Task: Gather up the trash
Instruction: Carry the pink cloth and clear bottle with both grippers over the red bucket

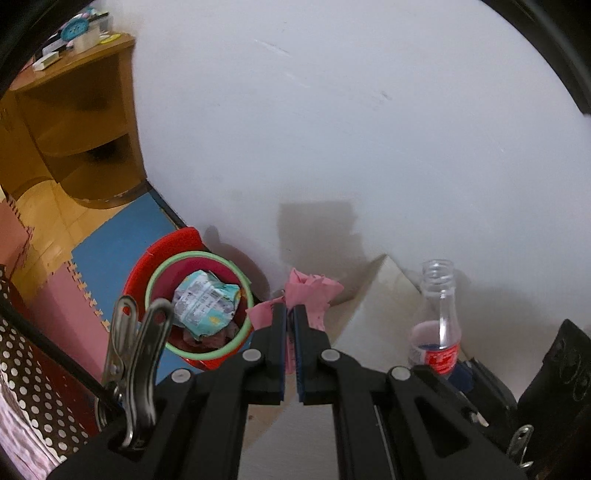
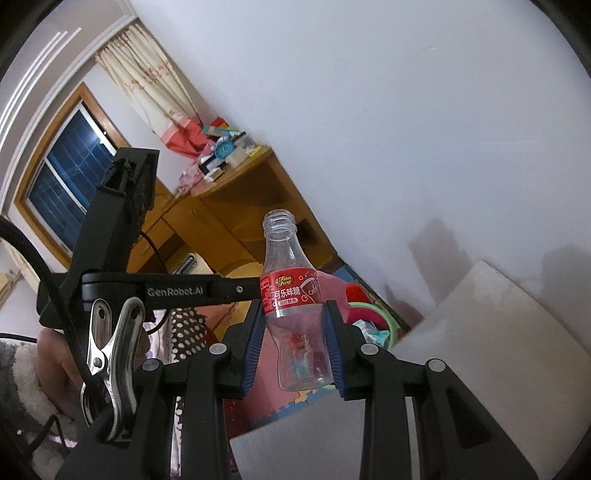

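You are in a lived-in room of a home, likely a bedroom or a child's room. Up and to the left of your right fingers stands a wood-framed window with a cream curtain beside it. A wooden corner shelf, left of and above your left fingers, carries a blue toy clock and small boxes. Pink and blue foam puzzle mats cover the floor, and a polka-dot cloth lies at the lower left. A plain white wall rises ahead.
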`<state>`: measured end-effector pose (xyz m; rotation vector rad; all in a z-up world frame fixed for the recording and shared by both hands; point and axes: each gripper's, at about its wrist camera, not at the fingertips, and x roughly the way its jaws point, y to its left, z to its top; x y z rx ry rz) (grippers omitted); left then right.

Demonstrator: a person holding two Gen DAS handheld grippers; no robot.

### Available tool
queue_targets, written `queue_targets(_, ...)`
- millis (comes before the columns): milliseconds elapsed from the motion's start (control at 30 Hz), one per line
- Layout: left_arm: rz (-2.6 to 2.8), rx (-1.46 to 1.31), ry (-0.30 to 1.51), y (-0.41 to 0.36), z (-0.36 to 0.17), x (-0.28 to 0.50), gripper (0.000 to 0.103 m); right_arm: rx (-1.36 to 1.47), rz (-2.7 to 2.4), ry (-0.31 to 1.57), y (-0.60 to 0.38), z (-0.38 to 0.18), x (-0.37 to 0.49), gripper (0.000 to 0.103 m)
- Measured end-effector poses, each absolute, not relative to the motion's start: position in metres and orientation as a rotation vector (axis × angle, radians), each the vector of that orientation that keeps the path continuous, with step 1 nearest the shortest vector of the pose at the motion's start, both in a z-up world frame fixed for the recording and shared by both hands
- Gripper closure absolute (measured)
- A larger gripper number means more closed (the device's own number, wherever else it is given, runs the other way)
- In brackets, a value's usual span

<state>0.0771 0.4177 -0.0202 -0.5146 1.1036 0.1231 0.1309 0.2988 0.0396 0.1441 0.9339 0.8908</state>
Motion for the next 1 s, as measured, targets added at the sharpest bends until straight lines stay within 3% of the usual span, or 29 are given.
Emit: queue_targets(1000, 0.187, -0.515, 1.092, 0.523, -0.026, 0.083, 0.099, 0.134, 0.886, 1.031, 0.384, 0.004, 0.154, 0.071)
